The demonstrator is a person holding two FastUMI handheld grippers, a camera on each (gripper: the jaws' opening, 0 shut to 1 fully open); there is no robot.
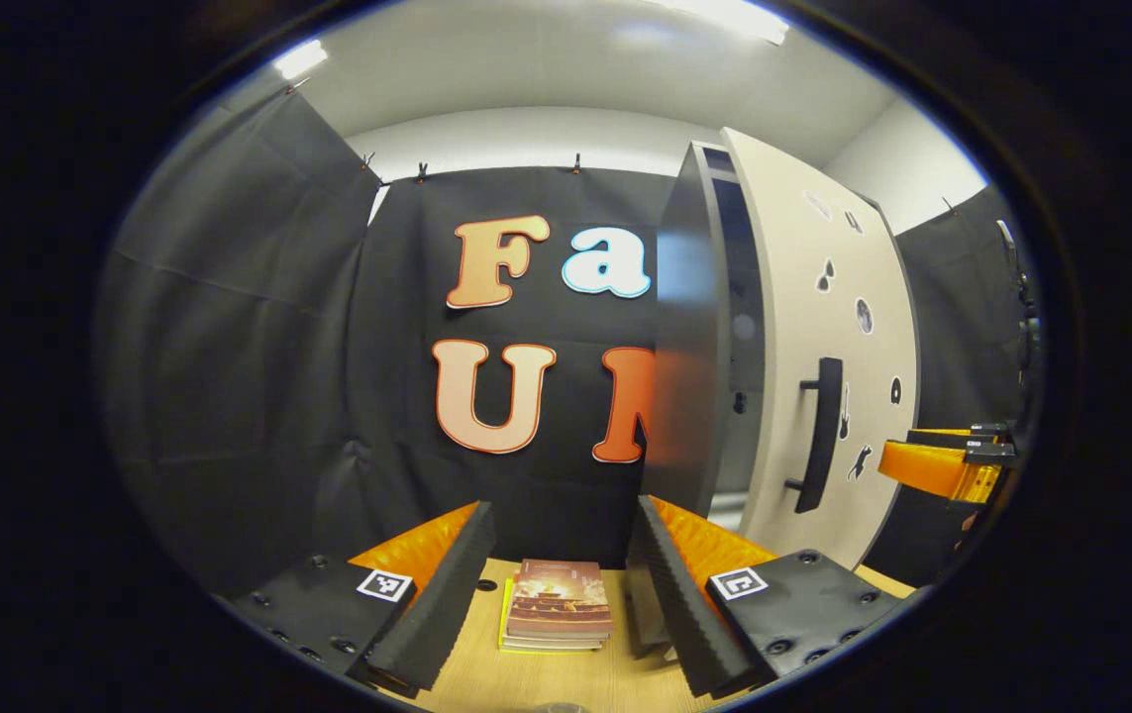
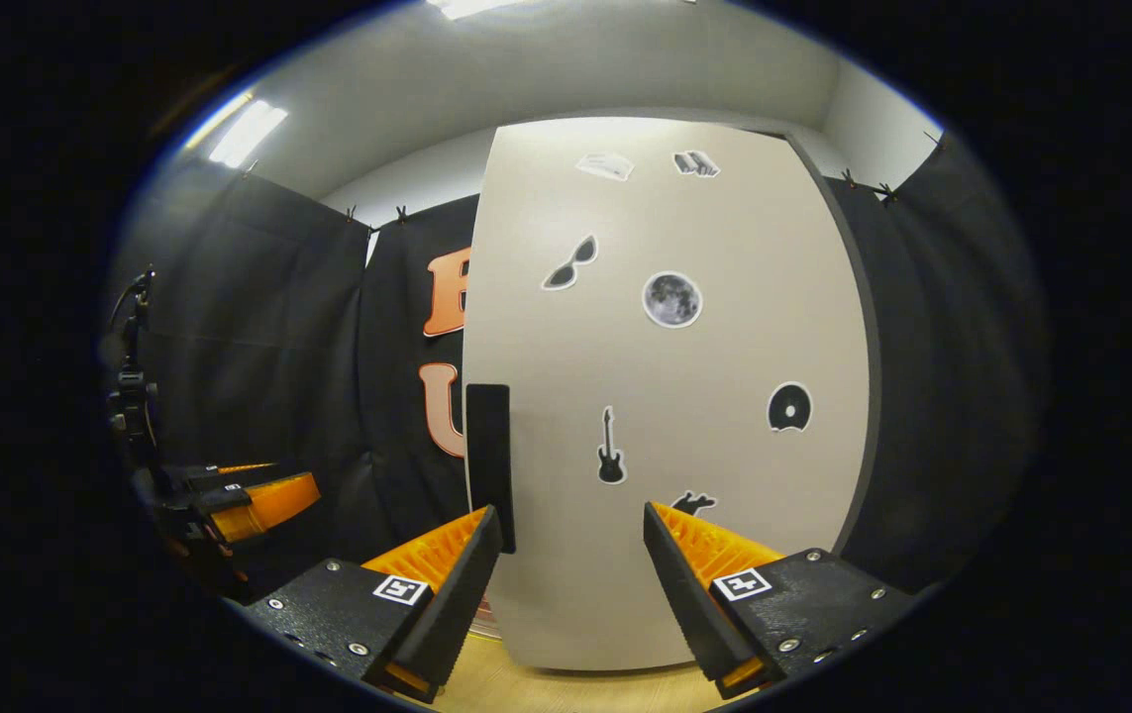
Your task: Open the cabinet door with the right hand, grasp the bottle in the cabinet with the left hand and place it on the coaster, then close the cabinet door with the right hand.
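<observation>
Against black cloth, sticker-dotted pale cabinet door (image 2: 665, 396) stands before spread-jawed right gripper (image 2: 570, 584).

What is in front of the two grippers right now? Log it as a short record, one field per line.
cabinet door: swung slightly ajar in the left gripper view, stickers on its face
door handle: dark vertical bar, not gripped
left gripper: open, above the books
right gripper: open, facing the door, short of the handle
books: small stack lying flat on the wooden table
bottle: hidden, cannot tell
</observation>
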